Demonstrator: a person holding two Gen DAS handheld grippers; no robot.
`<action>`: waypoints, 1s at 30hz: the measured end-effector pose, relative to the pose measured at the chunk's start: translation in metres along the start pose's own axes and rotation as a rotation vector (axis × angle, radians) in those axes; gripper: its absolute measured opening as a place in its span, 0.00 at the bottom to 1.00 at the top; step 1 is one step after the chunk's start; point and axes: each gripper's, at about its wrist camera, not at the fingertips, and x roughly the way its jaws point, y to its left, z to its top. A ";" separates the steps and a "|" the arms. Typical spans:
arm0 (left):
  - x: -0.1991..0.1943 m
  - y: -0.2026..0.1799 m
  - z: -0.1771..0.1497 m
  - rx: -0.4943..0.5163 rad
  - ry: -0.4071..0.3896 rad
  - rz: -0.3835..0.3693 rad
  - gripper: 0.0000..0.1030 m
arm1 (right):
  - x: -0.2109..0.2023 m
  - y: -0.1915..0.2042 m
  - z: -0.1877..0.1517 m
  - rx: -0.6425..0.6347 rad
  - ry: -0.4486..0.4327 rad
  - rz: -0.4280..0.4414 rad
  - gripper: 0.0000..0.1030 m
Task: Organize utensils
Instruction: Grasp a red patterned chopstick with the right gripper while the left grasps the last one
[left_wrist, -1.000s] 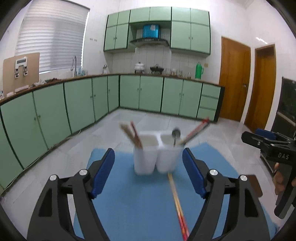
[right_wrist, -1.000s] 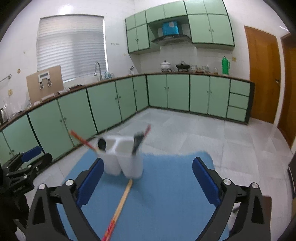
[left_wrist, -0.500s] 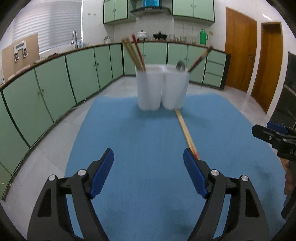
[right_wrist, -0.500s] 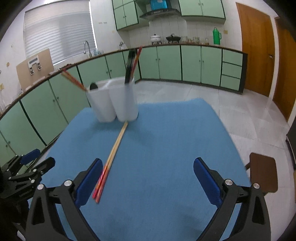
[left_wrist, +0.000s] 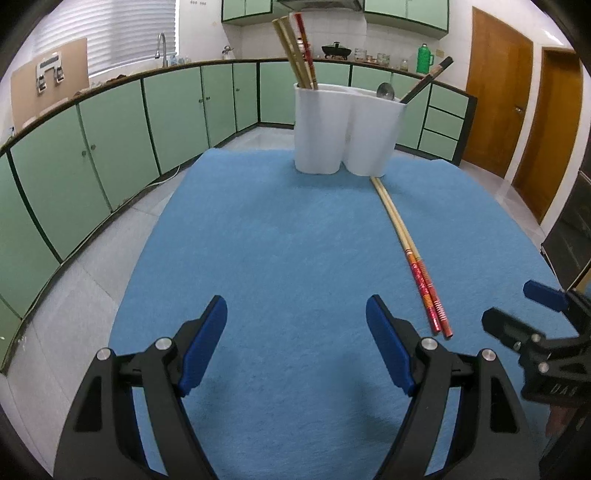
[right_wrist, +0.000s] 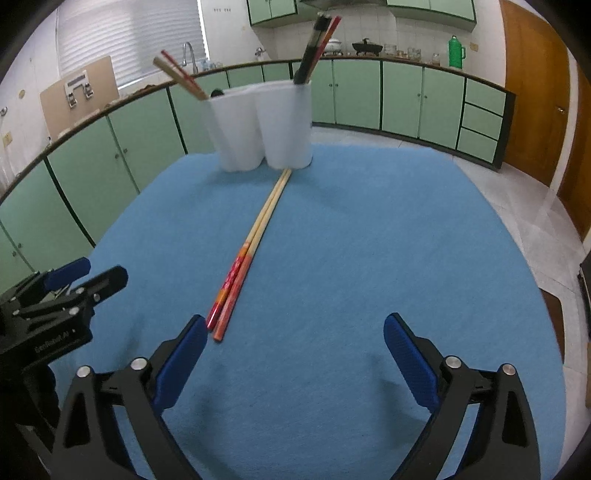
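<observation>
A white two-compartment utensil holder (left_wrist: 347, 129) stands at the far end of the blue mat (left_wrist: 277, 258); it also shows in the right wrist view (right_wrist: 264, 127). It holds chopsticks (left_wrist: 295, 51), a metal spoon (left_wrist: 385, 90) and a dark chopstick (left_wrist: 426, 79). A pair of bamboo chopsticks with red ends (left_wrist: 410, 254) lies flat on the mat, tips against the holder; it also shows in the right wrist view (right_wrist: 251, 247). My left gripper (left_wrist: 295, 343) is open and empty, low over the mat's near side. My right gripper (right_wrist: 295, 362) is open and empty; its left finger (right_wrist: 181, 362) is just beside the chopsticks' red ends.
Green kitchen cabinets (left_wrist: 110, 147) with a counter run around the room behind the table. Wooden doors (left_wrist: 498, 110) stand at the right. The mat's edges drop to a tiled floor (left_wrist: 74, 295). A brown stool (right_wrist: 554, 317) stands beside the table at the right.
Both grippers have dropped and pulled back toward the mat's near side, now looking along the mat. The holder and the chopsticks on the mat have not moved.
</observation>
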 end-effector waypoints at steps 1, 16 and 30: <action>0.002 0.000 -0.001 -0.004 0.003 0.000 0.73 | 0.001 0.002 -0.001 -0.003 0.006 0.002 0.87; 0.007 0.005 -0.004 -0.026 0.020 -0.010 0.74 | 0.019 0.028 -0.003 -0.081 0.077 -0.016 0.65; 0.009 -0.002 -0.004 -0.021 0.021 -0.017 0.75 | 0.012 0.012 -0.005 -0.026 0.063 0.017 0.51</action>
